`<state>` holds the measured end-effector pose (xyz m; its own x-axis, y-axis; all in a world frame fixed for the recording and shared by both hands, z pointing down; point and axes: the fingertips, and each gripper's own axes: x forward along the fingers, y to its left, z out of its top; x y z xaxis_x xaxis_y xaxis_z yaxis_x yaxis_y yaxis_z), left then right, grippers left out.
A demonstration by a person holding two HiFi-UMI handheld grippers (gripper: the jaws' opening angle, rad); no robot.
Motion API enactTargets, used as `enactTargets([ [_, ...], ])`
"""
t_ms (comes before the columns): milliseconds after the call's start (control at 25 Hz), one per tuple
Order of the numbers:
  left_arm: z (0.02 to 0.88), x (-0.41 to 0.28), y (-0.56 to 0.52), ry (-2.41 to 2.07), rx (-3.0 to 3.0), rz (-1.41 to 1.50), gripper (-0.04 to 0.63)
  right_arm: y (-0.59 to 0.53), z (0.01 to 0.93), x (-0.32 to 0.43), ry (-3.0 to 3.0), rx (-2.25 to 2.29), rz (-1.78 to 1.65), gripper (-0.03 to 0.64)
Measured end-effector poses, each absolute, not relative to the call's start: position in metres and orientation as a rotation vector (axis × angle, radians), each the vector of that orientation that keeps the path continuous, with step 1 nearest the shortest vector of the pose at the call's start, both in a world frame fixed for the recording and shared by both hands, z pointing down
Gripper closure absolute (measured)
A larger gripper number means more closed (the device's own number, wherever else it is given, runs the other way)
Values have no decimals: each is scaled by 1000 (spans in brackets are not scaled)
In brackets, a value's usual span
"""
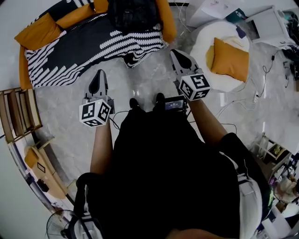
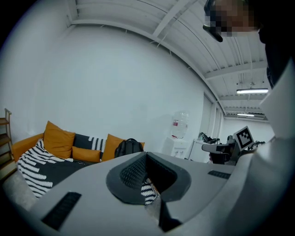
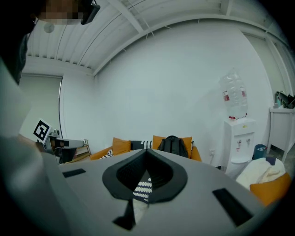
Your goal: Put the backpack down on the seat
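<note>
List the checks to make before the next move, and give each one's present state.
1. The backpack rests on the sofa seat: ok.
2. It stands upright against the cushions: ok.
3. The left gripper is shut and empty: ok.
4. The right gripper is shut and empty: ok.
5. Both stand clear of the backpack: ok.
6. Nothing lies trapped under it: cannot tell.

A black backpack [image 1: 133, 14] stands upright at one end of an orange sofa [image 1: 22, 70], leaning against its orange back cushions; a black-and-white striped throw [image 1: 70, 51] covers most of the seat.
</note>
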<state>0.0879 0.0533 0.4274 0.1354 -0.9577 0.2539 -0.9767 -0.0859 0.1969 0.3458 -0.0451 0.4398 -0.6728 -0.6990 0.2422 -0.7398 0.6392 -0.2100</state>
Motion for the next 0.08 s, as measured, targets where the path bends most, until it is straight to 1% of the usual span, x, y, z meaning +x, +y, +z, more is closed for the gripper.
enactTargets([
  [80,434,87,56,-1870,2088,87,580,-43,443,340,-2724,1172,449,586],
])
